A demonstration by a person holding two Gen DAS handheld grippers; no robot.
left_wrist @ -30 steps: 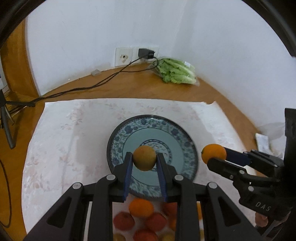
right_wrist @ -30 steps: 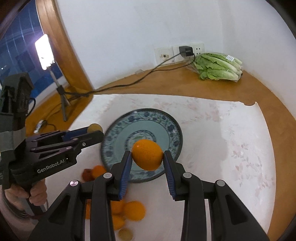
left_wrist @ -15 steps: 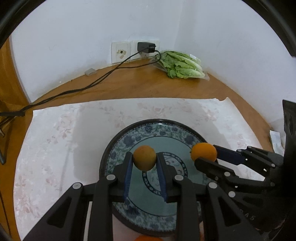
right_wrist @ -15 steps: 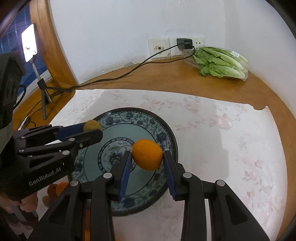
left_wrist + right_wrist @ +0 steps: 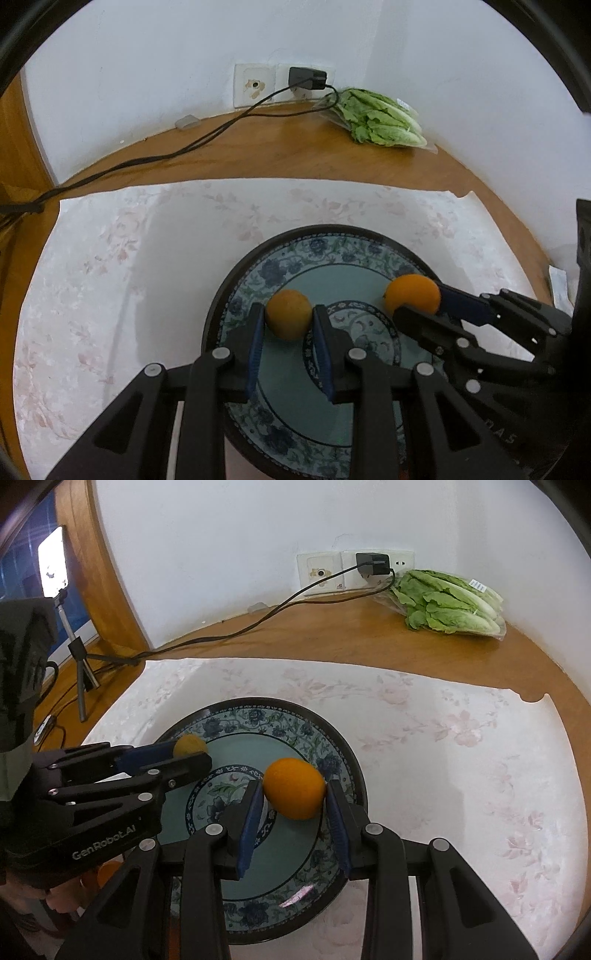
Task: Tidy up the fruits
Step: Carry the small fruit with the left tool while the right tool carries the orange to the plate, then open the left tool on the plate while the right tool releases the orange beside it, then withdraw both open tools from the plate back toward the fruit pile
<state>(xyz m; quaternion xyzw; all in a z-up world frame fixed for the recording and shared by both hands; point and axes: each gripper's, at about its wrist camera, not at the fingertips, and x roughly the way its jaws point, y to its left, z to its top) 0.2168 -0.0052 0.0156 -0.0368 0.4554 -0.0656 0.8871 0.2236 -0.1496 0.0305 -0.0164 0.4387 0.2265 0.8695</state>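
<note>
A blue-patterned plate (image 5: 325, 247) (image 5: 321, 738) lies on a white floral cloth. My left gripper (image 5: 289, 319) is shut on a small dull-orange fruit (image 5: 289, 314), held low over the plate's left half. My right gripper (image 5: 294, 794) is shut on a larger bright orange (image 5: 294, 788) over the plate's right half. In the left wrist view the right gripper (image 5: 415, 302) comes in from the right with its orange (image 5: 412, 297). From the left of the right wrist view comes the left gripper (image 5: 192, 751) with its fruit (image 5: 190, 745). Whether either fruit touches the plate I cannot tell.
A bag of lettuce (image 5: 376, 120) (image 5: 447, 603) lies at the back right on the wooden top, by a wall socket with a charger (image 5: 306, 79) and its cable (image 5: 166, 157). A lamp on a small tripod (image 5: 79, 653) stands far left. A hand (image 5: 59, 897) grips the left tool.
Both grippers have moved forward and down with their fruits, from the plate's near edge to low over its inside. The loose fruits in front of the plate have dropped out of view.
</note>
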